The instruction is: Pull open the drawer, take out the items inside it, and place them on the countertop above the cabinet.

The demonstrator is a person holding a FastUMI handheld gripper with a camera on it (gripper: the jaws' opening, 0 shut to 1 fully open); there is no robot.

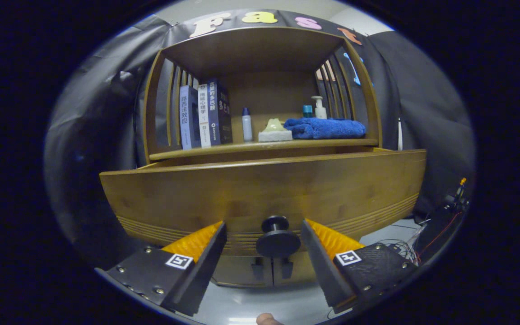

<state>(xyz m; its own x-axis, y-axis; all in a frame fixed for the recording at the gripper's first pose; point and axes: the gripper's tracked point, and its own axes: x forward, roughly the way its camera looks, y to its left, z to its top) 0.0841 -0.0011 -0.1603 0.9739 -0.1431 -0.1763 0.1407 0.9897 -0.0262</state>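
Dark cloth backs a wooden cabinet whose drawer (264,189) juts forward at centre frame, its round knob (277,237) between the spread fingers (263,239), neither touching it; closing off-centre could slip off the knob, and the drawer's inside is hidden.

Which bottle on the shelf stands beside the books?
The small white bottle with a blue cap, right of the books; the pump bottle stands behind the towel.
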